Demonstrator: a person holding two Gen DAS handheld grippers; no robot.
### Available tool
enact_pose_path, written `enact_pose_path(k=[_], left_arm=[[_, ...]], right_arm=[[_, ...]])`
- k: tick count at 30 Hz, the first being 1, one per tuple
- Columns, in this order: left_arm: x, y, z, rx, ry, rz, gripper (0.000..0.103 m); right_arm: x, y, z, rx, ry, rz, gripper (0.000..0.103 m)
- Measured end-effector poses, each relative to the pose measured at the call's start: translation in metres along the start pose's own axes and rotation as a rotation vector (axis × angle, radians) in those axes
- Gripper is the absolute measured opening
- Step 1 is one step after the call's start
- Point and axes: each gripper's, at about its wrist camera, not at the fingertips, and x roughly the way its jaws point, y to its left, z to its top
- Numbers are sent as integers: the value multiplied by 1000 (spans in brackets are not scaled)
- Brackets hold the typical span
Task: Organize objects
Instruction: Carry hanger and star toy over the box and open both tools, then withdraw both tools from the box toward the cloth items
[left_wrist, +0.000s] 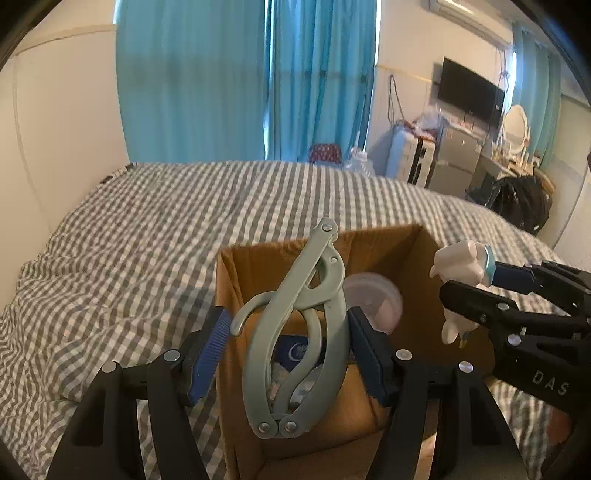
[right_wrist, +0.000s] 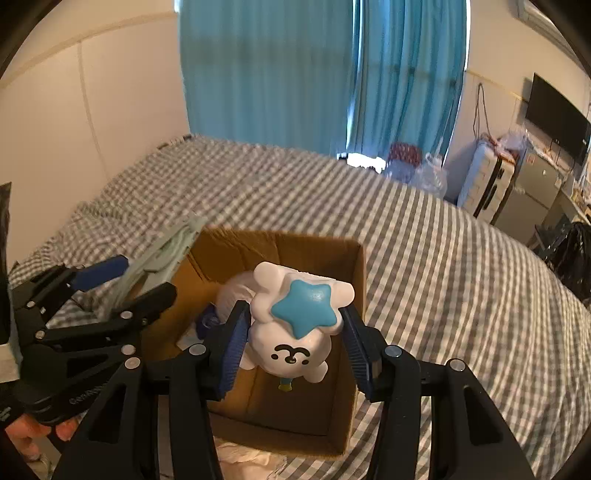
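Observation:
An open cardboard box stands on the checked bed; it also shows in the right wrist view. My left gripper is open over the box; a folded pale-green hanger hangs between its pads, touching only the right pad. My right gripper is shut on a white bear toy with a blue star, held over the box. That toy shows at the right in the left wrist view. A clear round lid and blue-and-white packets lie inside the box.
The grey-and-white checked bedsheet spreads around the box. Blue curtains hang behind the bed. A suitcase, a cabinet, a wall TV and a black bag stand at the right of the room.

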Motion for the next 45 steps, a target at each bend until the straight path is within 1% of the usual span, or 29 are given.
enact_pose_path(k=[4,9,11,12,13,14,15,16,17,20,23,26,29,30,33,38,40,45], left_arm=[[10,2,-8,6,26,-7,67],[6,0,-7,12,34,-19,67],[-1,-1,-5,11,32,-26,69],[-6,-1,-3,15,27,-26,70],[-12,-2,-2,19,17,-22,70],[-19,-3,-1,22,6,-15,76],[-27,-3,1,23,-6,-6,84],[-35,-2,2,20,-19,-1,86],[-47,-2,3,14,-38,-1,88],[-71,-2,6,2,-57,-9,88],[-99,-4,8,-1,-90,-1,92],[-130,-6,10,-3,-130,-2,96],[-158,-5,11,-3,-170,-4,100],[-167,-4,11,-2,-184,-4,102],[-189,-5,7,0,-213,-1,103],[-211,-3,-3,10,-214,0,103],[-217,-2,-7,21,-214,11,103],[-228,3,-21,19,-216,4,103]], right_arm=[[10,-5,-4,18,17,15,50],[-1,-11,4,25,-16,4,51],[-11,-12,5,33,-36,5,63],[-19,-12,6,41,-48,3,69],[-26,-12,5,49,-62,0,70],[-34,-11,7,56,-75,-3,70],[-42,-11,8,61,-83,-2,70],[-50,-12,8,65,-91,0,70],[-59,-11,8,67,-100,0,70],[-90,-7,7,65,-132,-18,72],[-123,-2,6,64,-164,-26,74],[-157,1,3,65,-196,-29,80],[-188,5,-3,56,-226,-49,85],[-197,7,-4,53,-237,-56,88],[-223,12,-11,45,-266,-75,91],[-255,21,-22,39,-308,-86,97],[-263,22,-27,42,-319,-86,102],[-270,28,-35,50,-325,-85,103]])
